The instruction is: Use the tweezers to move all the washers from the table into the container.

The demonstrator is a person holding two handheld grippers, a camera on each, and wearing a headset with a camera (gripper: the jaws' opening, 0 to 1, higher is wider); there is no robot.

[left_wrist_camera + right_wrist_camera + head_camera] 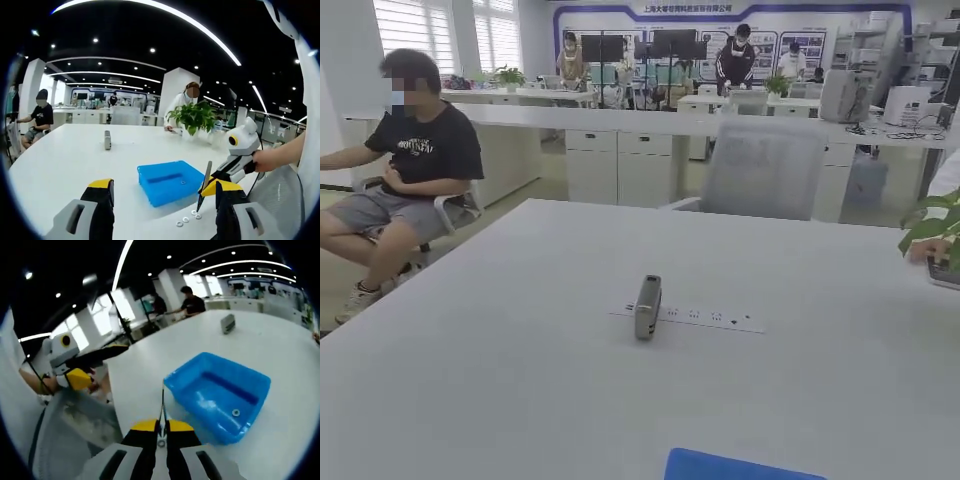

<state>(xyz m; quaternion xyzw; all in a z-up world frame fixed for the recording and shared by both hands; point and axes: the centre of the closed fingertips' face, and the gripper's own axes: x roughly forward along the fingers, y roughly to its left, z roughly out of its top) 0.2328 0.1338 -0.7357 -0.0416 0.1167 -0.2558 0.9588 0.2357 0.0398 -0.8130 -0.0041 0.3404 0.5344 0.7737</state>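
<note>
Right tongs (162, 426) clamp the tweezers (205, 185), near-upright, tips down over washers (186, 219); left tongs (162, 186) gape empty.

The container (167, 181) rests on the table (520, 380) near its front edge, with one washer (235, 413) inside. Loose washers (186, 220) lie on the table just beside the container, below the tip of the tweezers (206, 180). A device (648, 306) stands behind, mid-table. A plant (195, 116) stands at the right edge, and a chair (765, 165) is beyond the far edge.
</note>
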